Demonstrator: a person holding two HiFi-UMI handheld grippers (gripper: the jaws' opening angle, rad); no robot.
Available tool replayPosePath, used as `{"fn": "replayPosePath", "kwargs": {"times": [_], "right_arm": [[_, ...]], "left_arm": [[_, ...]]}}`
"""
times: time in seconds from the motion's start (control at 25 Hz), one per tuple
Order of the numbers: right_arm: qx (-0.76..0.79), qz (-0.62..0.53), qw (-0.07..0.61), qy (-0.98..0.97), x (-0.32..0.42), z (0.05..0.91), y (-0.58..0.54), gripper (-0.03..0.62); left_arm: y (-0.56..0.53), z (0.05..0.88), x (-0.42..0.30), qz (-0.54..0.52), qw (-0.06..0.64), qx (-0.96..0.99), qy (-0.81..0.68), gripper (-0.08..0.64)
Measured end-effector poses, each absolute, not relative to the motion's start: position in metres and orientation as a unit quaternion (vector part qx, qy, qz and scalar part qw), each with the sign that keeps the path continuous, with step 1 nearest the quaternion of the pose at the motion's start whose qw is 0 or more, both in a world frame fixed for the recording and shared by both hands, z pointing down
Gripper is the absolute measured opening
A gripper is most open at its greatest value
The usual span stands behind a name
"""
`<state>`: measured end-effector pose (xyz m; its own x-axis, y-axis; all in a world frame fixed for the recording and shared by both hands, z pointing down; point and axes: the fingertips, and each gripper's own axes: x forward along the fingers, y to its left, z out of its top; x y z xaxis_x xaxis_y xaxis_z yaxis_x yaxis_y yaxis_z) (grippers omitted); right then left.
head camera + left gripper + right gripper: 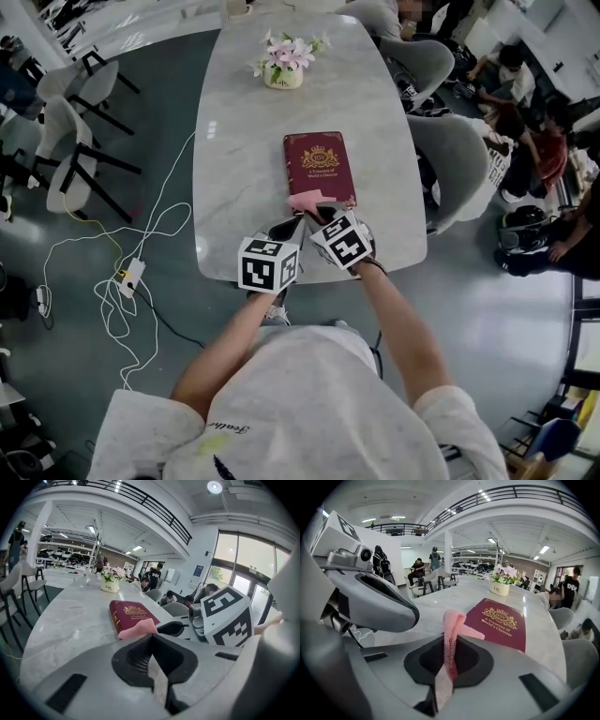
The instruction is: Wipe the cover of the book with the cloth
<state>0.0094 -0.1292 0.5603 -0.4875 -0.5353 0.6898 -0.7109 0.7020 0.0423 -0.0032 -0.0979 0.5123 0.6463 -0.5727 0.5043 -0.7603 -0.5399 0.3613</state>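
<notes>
A dark red book [321, 164] with gold print lies flat on the marble table [234, 141]. A pink cloth [305, 201] sits at the book's near end. My right gripper [322, 216] is shut on the cloth [452, 630], which stands up out of its jaws in front of the book [504, 623]. My left gripper [292, 225] is just left of it, jaws together, tips right at the cloth's near edge [137, 627]; I see nothing pinched in them. The book [129, 611] lies beyond.
A small vase of flowers [284, 64] stands at the table's far end. Grey chairs [459, 159] stand along the right side, more chairs [66, 141] on the left. White cables [122, 272] trail on the floor. People sit at the far right [534, 141].
</notes>
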Motion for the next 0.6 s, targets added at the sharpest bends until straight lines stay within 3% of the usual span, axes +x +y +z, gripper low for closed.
{"fn": "replayPosePath", "kwargs": {"times": [0.6], "right_arm": [[0.356, 0.118, 0.347, -0.859, 0.062, 0.564, -0.128, 0.02]], "left_arm": [[-0.098, 0.513, 0.04, 0.169, 0.282, 0.852, -0.408, 0.008]]}}
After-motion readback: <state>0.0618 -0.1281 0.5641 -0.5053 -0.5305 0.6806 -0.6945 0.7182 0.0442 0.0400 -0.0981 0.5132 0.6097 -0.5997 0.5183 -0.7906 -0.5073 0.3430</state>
